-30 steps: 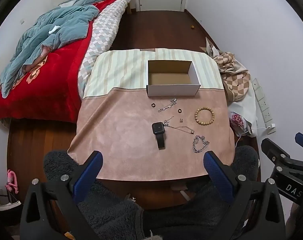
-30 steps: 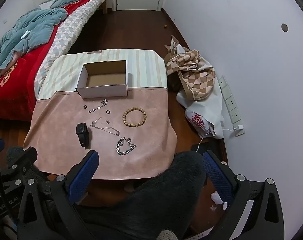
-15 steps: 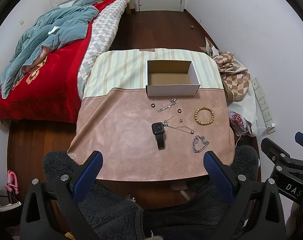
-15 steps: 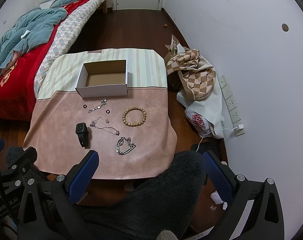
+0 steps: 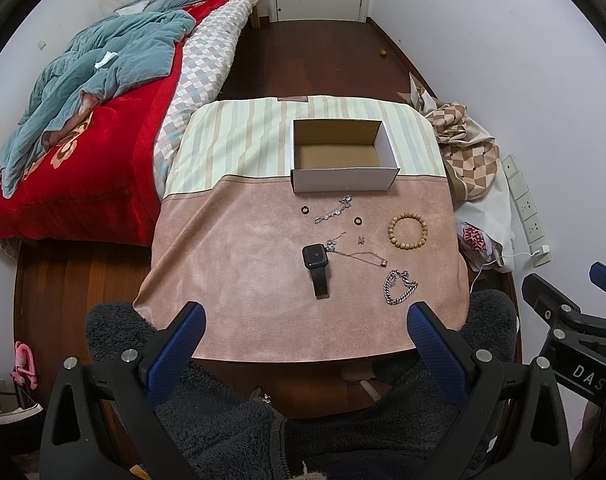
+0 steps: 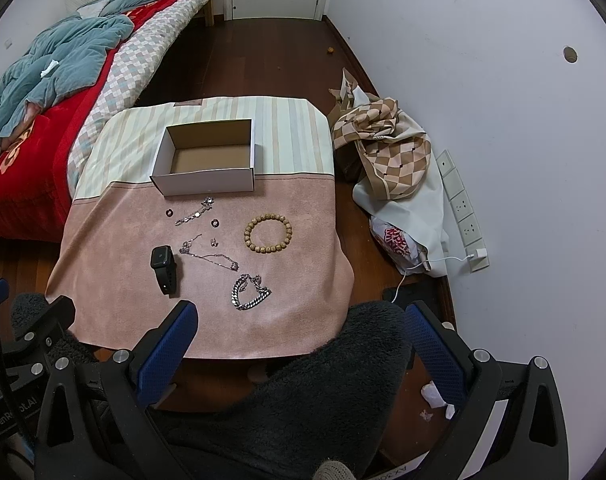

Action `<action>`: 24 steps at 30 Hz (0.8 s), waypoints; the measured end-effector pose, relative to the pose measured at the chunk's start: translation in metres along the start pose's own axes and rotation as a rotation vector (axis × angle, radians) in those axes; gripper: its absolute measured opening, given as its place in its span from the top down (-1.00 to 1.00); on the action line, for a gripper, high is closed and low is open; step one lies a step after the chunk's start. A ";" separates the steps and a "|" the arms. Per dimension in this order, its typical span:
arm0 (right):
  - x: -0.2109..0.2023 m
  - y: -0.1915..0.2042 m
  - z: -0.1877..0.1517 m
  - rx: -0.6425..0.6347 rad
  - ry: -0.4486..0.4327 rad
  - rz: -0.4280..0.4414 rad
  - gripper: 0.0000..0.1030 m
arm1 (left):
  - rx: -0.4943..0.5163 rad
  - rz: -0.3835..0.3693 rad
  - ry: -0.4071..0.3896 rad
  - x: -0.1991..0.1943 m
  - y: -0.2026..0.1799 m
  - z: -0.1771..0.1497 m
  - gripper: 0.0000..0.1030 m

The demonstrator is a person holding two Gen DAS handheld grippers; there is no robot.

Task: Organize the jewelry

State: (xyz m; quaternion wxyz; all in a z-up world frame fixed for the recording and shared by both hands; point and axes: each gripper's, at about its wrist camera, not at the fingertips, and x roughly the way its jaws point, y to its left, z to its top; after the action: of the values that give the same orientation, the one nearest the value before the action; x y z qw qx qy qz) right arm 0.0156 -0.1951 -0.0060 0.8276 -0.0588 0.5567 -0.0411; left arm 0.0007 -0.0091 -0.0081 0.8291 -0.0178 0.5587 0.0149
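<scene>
The left claw (image 5: 305,322) hangs above the near edge of the desk (image 5: 231,264) with its blue-padded fingers (image 5: 179,342) spread wide and nothing between them. The right claw (image 6: 299,320) is just as wide apart and empty, hovering over the near right corner of the desk, above a dark grey fleece garment (image 6: 303,392).

The desk is covered by a cloth, pink suede-like in the near half and pale striped in the far half. On the boundary of the two halves stands an open white cardboard box (image 5: 343,182) with a brown inside, nothing visible in it. All the jewelry lies on the pink part in front of the box. Nearest the box is a short silver charm chain (image 5: 335,210), flanked by two small dark rings, one to its left (image 5: 304,210) and one to its right (image 5: 357,221). A round wooden bead bracelet (image 5: 407,231) lies to the right, apart from the others. A tiny silver earring (image 5: 360,240) sits between the right ring and a thin silver necklace (image 5: 355,255), whose left end touches the face of a black square smartwatch (image 5: 317,266). Closest to the near edge is a heavy silver curb-link chain bracelet (image 5: 399,287).

A bed with a red blanket (image 5: 87,168) and a teal quilt (image 5: 95,64) stands left of the desk.
</scene>
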 end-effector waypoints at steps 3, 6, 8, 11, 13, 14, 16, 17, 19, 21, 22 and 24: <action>0.000 0.000 0.000 0.000 -0.001 0.000 -1.00 | 0.002 -0.001 0.002 0.000 0.000 0.000 -1.00; 0.002 -0.001 0.000 0.002 0.001 -0.001 -1.00 | 0.002 -0.002 0.005 0.001 -0.001 0.000 -1.00; 0.001 0.000 0.000 0.000 0.000 -0.003 -1.00 | 0.003 -0.001 0.005 0.003 -0.004 0.001 -1.00; 0.001 0.000 0.000 -0.001 -0.001 -0.003 -1.00 | 0.003 -0.001 0.006 0.003 -0.003 0.001 -1.00; 0.002 -0.001 0.000 0.000 0.000 -0.002 -1.00 | 0.004 -0.002 0.006 0.003 -0.003 0.001 -1.00; 0.002 -0.001 0.000 0.000 0.000 -0.002 -1.00 | 0.003 -0.002 0.005 0.002 -0.003 0.001 -1.00; 0.001 -0.001 0.000 0.000 -0.001 -0.001 -1.00 | 0.004 -0.001 0.005 0.003 -0.003 0.001 -1.00; 0.001 0.000 0.000 0.000 0.000 -0.003 -1.00 | 0.003 -0.002 0.006 0.002 -0.003 0.001 -1.00; 0.001 -0.001 0.000 0.000 0.000 -0.002 -1.00 | 0.004 -0.002 0.005 0.003 -0.004 0.001 -1.00; 0.001 -0.001 0.001 -0.001 -0.001 -0.003 -1.00 | 0.004 -0.002 0.006 0.003 -0.003 0.001 -1.00; 0.001 -0.001 0.001 0.000 -0.002 -0.003 -1.00 | 0.004 -0.002 0.006 0.003 -0.003 0.001 -1.00; 0.002 -0.002 0.001 0.002 -0.003 -0.003 -1.00 | 0.003 -0.002 0.006 0.003 -0.003 0.001 -1.00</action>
State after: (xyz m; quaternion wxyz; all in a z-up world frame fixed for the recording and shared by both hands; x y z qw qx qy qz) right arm 0.0172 -0.1973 -0.0077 0.8283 -0.0591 0.5555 -0.0428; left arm 0.0032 -0.0122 -0.0102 0.8273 -0.0173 0.5614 0.0133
